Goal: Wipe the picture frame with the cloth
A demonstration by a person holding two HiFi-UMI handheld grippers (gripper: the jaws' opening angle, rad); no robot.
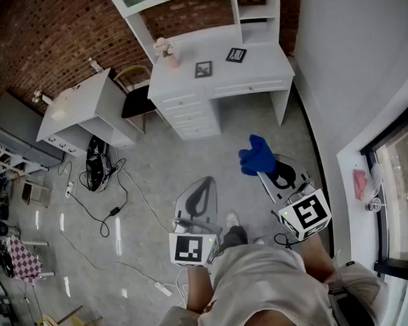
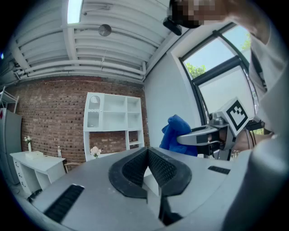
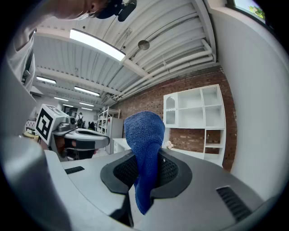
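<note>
Two small picture frames, one (image 1: 203, 69) upright near the desk middle and another (image 1: 236, 54) to its right, stand on the white desk (image 1: 254, 71), far ahead of both grippers. The blue cloth (image 1: 257, 156) bunches up out of my right gripper (image 1: 278, 174), which is shut on it; in the right gripper view the cloth (image 3: 144, 149) hangs between the pads. My left gripper (image 1: 203, 190) is held beside it at waist height, its jaws (image 2: 148, 151) shut with nothing between them. From the left gripper view the cloth (image 2: 174, 133) and the right gripper (image 2: 211, 134) show off to the right.
A pink flower vase (image 1: 165, 50) sits at the desk's left end under a white shelf unit (image 1: 182, 0). A chair (image 1: 135, 94) and a second white table (image 1: 85, 110) stand to the left. Cables (image 1: 99, 178) trail over the grey floor. A window sill (image 1: 362, 178) runs along the right.
</note>
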